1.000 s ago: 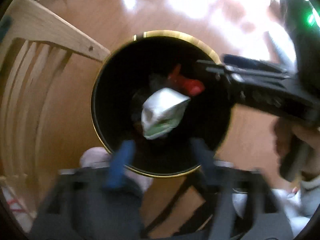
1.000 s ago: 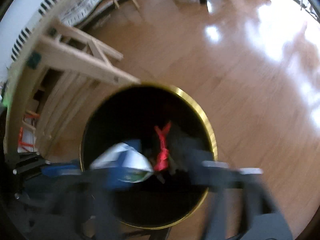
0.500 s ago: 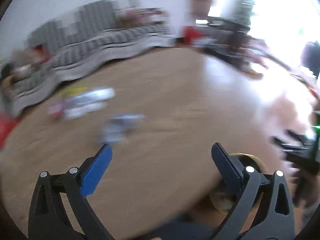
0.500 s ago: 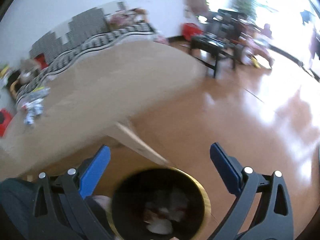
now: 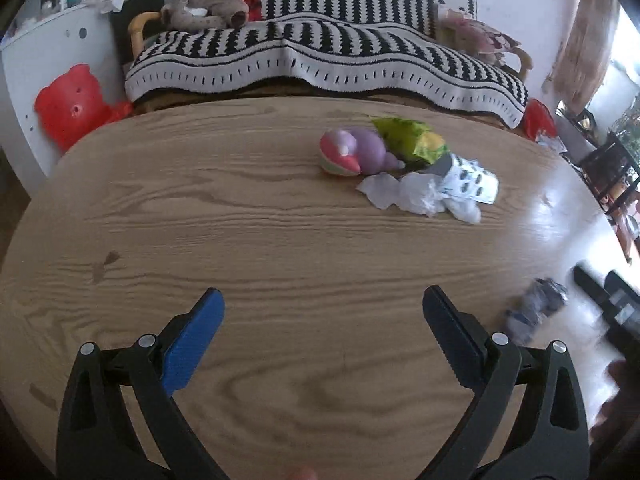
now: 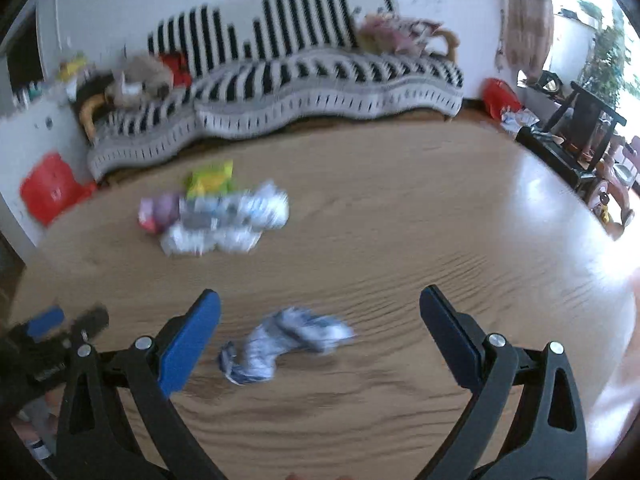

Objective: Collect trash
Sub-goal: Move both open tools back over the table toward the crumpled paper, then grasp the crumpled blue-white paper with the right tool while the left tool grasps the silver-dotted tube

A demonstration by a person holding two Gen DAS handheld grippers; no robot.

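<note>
Holding both tools low over the wooden table (image 5: 248,240), you have your left hand-held gripper (image 5: 322,312) spread wide with nothing between its blue pads (image 5: 192,336). Your right hand-held gripper (image 6: 318,312) is spread just as wide and also grips nothing.

A crumpled blue-and-white wrapper (image 6: 286,340) lies on the table directly ahead of your right tool, between the lines of its two fingers but touching neither of them. In the left wrist view that same wrapper (image 5: 534,308) shows blurred near the table's right edge, off to the right of your left tool.

Farther across the table, toward the far side, sits a cluster of things. A pink-and-purple toy (image 5: 356,152) lies at its left end, with a yellow-green packet (image 5: 412,140) just behind it. White crumpled tissue (image 5: 416,196) lies in front, touching a silver blister pack (image 5: 470,180) at the right end. From your right tool the cluster is smeared by motion, so only the packet (image 6: 210,178) and the pale tissue (image 6: 212,238) can be told apart there.

Beyond the table stands a sofa under a black-and-white striped blanket (image 5: 320,52), with a red bear-shaped toy (image 5: 74,104) against the white cabinet to the left.
</note>
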